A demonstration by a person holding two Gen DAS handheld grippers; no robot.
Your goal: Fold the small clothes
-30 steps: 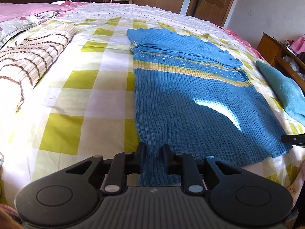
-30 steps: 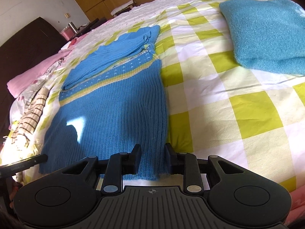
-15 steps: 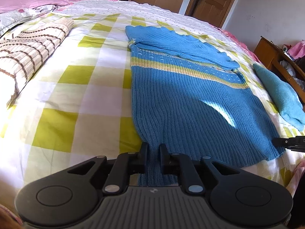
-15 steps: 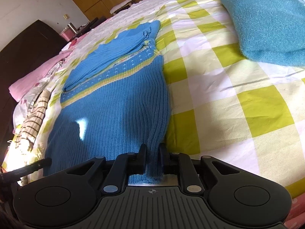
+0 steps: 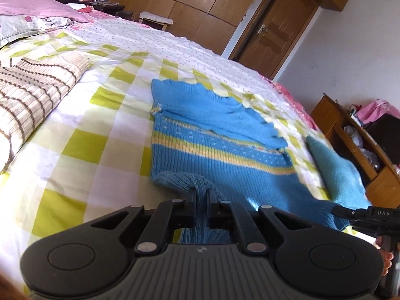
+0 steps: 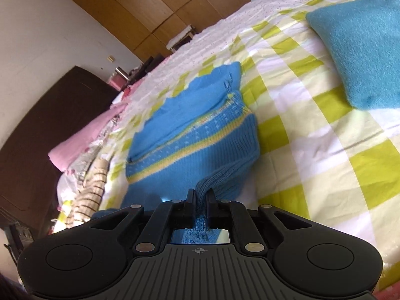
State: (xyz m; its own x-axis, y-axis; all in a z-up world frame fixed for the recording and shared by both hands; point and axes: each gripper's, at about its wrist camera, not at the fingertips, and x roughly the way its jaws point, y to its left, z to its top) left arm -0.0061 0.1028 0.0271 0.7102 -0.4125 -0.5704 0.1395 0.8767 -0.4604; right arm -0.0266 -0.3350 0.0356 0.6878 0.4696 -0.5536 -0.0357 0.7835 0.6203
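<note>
A blue knit sweater (image 5: 220,147) with yellow stripes lies on the checked bed, sleeves folded across its top. My left gripper (image 5: 200,192) is shut on the sweater's near left hem corner and holds it lifted above the bed. My right gripper (image 6: 200,193) is shut on the near right hem corner of the sweater (image 6: 195,135), also lifted. The lower part of the sweater hangs bunched between the grippers. The right gripper's tip (image 5: 360,213) shows at the right edge of the left wrist view.
A folded beige striped garment (image 5: 32,92) lies at the left of the bed. A folded teal garment (image 6: 362,50) lies to the right of the sweater. Pink pillows (image 5: 37,7) are at the head. A wooden cabinet (image 5: 350,137) stands right of the bed.
Both grippers closed on the sweater's hem corners, then lifted them up and forward. The lower half of the sweater has risen off the bed and bunched toward the stripes.
</note>
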